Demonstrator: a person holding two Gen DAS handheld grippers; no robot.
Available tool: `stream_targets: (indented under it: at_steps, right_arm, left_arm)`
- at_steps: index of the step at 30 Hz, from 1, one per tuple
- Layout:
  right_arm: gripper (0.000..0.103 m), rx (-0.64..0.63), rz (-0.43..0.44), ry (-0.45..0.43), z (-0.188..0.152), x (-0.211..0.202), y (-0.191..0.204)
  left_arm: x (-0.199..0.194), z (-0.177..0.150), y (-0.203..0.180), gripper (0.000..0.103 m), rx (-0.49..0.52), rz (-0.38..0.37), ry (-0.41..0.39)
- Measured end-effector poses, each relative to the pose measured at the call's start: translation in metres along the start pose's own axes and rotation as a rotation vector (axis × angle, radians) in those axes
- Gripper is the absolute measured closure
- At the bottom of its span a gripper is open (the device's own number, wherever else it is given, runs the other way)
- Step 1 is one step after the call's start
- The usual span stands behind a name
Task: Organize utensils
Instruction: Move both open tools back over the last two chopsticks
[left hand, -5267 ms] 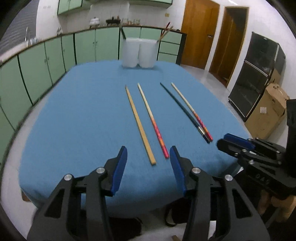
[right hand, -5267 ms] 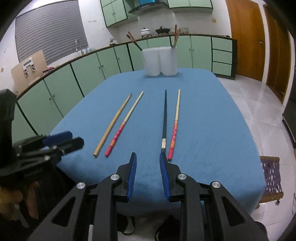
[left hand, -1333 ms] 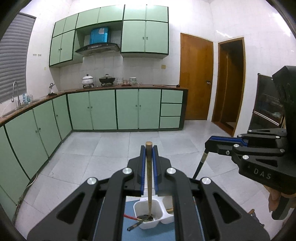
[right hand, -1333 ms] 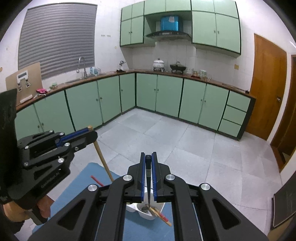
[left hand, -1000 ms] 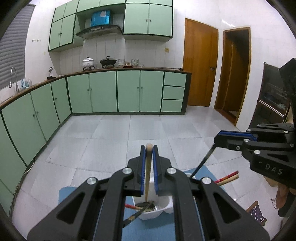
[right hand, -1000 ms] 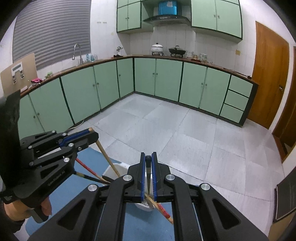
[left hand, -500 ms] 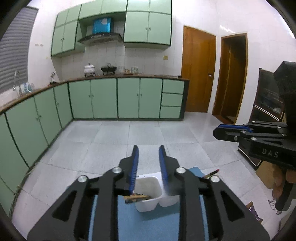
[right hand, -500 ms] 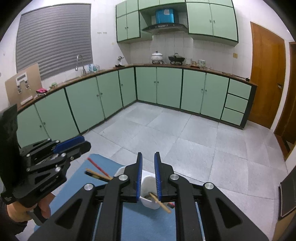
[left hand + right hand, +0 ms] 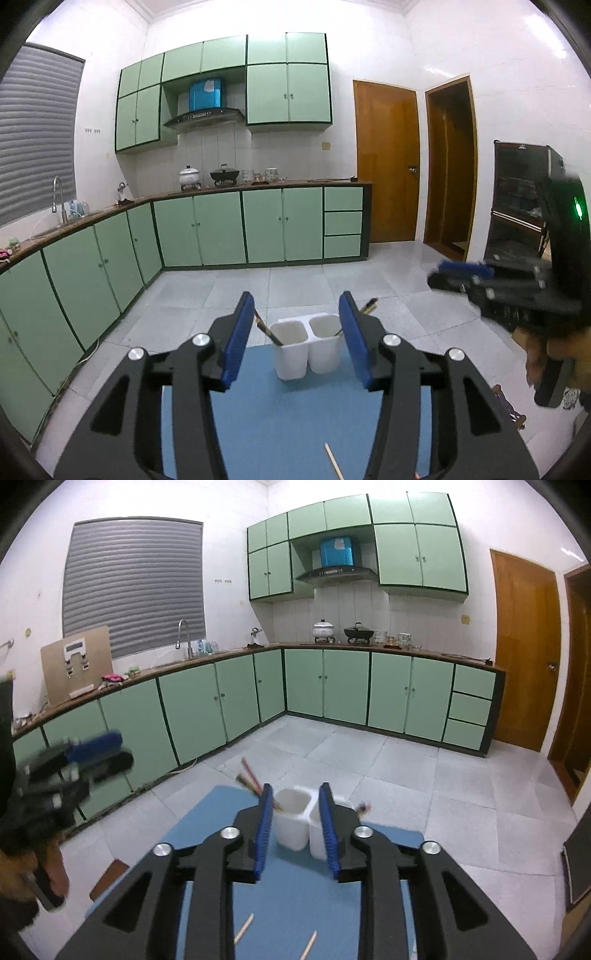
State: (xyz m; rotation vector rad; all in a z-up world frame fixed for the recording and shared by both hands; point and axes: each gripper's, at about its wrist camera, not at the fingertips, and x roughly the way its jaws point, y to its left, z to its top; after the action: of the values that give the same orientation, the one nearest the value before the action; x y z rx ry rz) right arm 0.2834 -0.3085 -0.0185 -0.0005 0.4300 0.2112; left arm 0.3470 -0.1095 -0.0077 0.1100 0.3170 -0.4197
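Two joined white cups (image 9: 290,350) stand at the far end of the blue table (image 9: 295,424), with chopsticks (image 9: 264,328) leaning out of them. My left gripper (image 9: 296,314) hovers short of the cups, its jaws opening with nothing between them. In the right wrist view the cups (image 9: 291,823) show through the gap of my right gripper (image 9: 295,794), whose jaws are also opening and empty. Chopsticks (image 9: 249,775) jut left out of the cup. Two loose chopstick tips (image 9: 243,928) lie on the cloth near me. Each gripper appears blurred in the other's view: the right gripper (image 9: 461,273) and the left gripper (image 9: 96,753).
Beyond the table's far edge lie a tiled floor and green kitchen cabinets (image 9: 207,229). Wooden doors (image 9: 386,166) stand at the back right and a dark glass cabinet (image 9: 517,206) at the right. A hand (image 9: 554,347) holds the right gripper.
Both grippers were shut on chopsticks above the cups. They let them drop in, opened wider and drew back from the cups. Loose chopsticks on the table have come into view.
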Motion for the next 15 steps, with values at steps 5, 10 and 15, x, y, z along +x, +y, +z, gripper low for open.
stream_targets:
  at_steps: [5,10,15]
  right_arm:
    - [0.048,-0.018,-0.054,-0.027,-0.048,-0.045,0.023]
    - [0.041,-0.001,-0.073,-0.028,-0.094,-0.081,0.039]
    - [0.039,0.057,-0.089,-0.014,-0.127,-0.105,0.04]
  left_arm:
    - [-0.04,-0.015,-0.014,0.044,0.002,-0.008,-0.006]
    - [-0.065,-0.039,-0.029,0.038,0.012,-0.005,0.009]
    - [-0.08,-0.075,-0.034,0.035,-0.032,-0.017,0.079]
